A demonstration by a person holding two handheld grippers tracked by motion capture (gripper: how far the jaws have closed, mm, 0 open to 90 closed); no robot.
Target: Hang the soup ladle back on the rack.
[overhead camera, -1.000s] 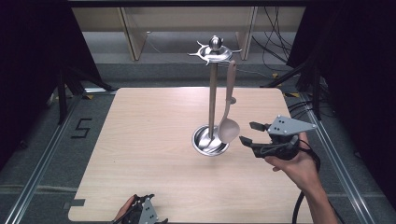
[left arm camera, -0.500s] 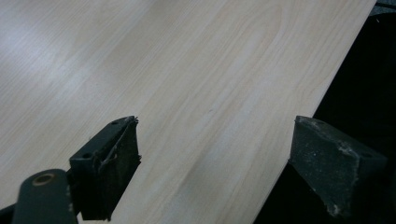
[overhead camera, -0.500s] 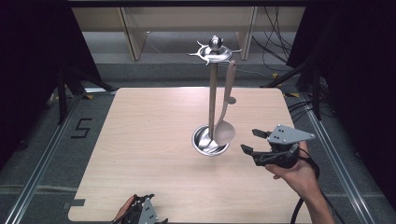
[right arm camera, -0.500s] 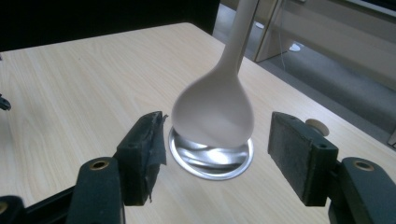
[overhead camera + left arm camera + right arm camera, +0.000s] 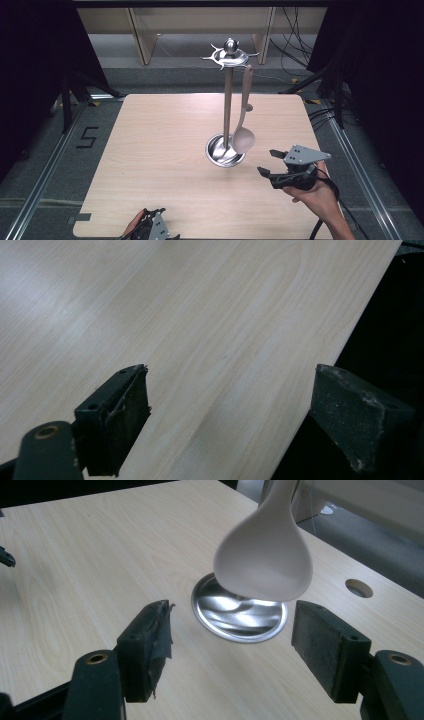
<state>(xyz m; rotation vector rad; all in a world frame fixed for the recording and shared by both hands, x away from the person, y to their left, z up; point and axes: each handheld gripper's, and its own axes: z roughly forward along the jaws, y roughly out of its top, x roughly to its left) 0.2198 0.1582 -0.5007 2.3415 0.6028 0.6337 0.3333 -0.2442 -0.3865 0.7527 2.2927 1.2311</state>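
High view: we see a steel utensil stand (image 5: 228, 100) upright on the pale wooden worktop (image 5: 150, 150), right of centre, its round base (image 5: 220, 151) flat on the wood. A beige ladle (image 5: 243, 125) hangs from one of the hooks at the stand's top, handle vertical, bowl down and level with the base, just right of the post. The right gripper (image 5: 266, 163) sits to the right of the base and nearer to us, held in the person's right hand (image 5: 312, 197), jaws pointing left toward the stand, spread apart with nothing between them. It is near the ladle bowl but not touching it. The left gripper (image 5: 150, 227) lies low at the near edge of the worktop, well apart from the stand; jaw state not readable here.

Left gripper view: we note both jaws wide apart and empty, over bare wood at the worktop's edge.

Right gripper view: the jaws stand wide open, holding nothing. The ladle bowl (image 5: 264, 560) hangs above and beyond the gap, over the shiny base (image 5: 239, 615); we see clear space between jaws and ladle.
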